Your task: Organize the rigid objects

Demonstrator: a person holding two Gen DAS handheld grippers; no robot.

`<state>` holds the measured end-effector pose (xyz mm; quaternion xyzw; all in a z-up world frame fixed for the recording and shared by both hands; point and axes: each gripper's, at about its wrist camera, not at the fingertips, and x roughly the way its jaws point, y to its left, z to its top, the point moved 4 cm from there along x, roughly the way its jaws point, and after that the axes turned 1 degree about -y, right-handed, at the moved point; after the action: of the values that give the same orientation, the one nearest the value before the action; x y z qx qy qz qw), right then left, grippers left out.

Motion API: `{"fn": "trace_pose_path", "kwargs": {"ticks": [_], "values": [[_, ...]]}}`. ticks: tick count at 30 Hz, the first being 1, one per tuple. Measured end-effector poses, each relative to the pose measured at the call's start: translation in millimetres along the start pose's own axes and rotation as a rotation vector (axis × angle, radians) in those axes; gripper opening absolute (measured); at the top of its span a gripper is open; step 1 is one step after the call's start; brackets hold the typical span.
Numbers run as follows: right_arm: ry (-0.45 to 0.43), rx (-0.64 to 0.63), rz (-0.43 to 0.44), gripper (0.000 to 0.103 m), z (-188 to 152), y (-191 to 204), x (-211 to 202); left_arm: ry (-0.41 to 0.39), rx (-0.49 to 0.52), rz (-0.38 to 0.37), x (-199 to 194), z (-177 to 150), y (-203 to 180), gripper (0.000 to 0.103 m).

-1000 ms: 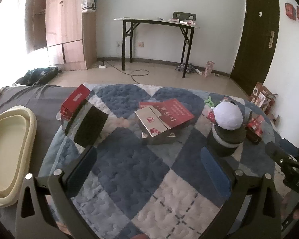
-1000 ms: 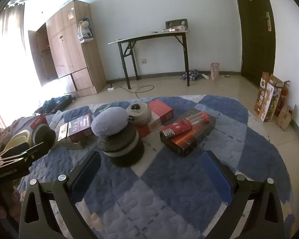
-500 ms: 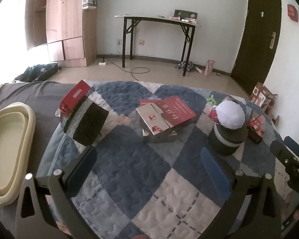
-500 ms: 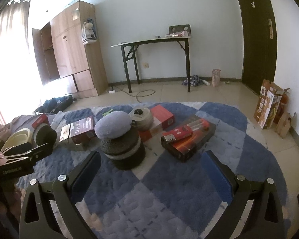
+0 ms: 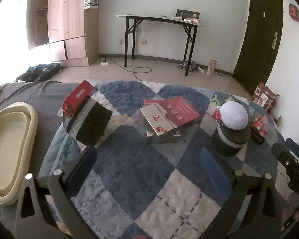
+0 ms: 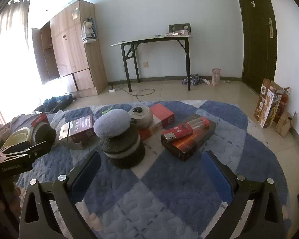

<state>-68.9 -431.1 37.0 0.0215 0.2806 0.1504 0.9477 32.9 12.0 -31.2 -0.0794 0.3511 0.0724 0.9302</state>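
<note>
Here, in the left wrist view, the left tool (image 5: 148, 166) hangs with its fingers spread wide and nothing between them, over a blue-and-white quilted rug (image 5: 129, 175). At centre frame lies a silver and red carton (image 5: 165, 119) with its flap up. To its left, in the middle left of the frame, a black round tin (image 5: 89, 123) leans against a red box (image 5: 77, 97). At the left edge sits a cream basin (image 5: 8, 149). At the right, a dark stacked jar (image 5: 231, 139) carries a pale dome cap (image 5: 232, 116); a small red item beside it is too blurred to name.

In the right wrist view, the right tool (image 6: 149, 171) is likewise spread, grasping nothing, low in the frame. Just above its left finger stands the stacked jar (image 6: 123, 149), and to the right of centre a red tube pack (image 6: 186, 129) rests on a dark flat box (image 6: 189, 141). Behind them a round beige tin (image 6: 140, 116) touches another red box (image 6: 161, 117). The left tool shows at the left edge.
</note>
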Motion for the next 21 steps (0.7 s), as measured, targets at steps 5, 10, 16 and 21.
{"fn": "trace_pose_path", "kwargs": {"ticks": [5,10,16,21], "values": [[0.001,0.001,-0.003,0.103,-0.7,-0.6,1.7,0.004,-0.007,-0.007,0.4,0.5,2.3,0.103],[0.007,0.017,0.004,0.103,-1.6,-2.1,3.3,0.001,-0.008,-0.006,0.3,1.4,3.9,0.103],[0.006,0.013,0.011,0.103,-2.5,-1.5,3.2,0.009,-0.025,-0.008,1.9,1.1,5.9,0.103],[0.009,0.023,0.016,0.103,-2.4,-1.9,3.2,0.023,-0.041,-0.021,3.1,0.2,6.0,0.103]]}}
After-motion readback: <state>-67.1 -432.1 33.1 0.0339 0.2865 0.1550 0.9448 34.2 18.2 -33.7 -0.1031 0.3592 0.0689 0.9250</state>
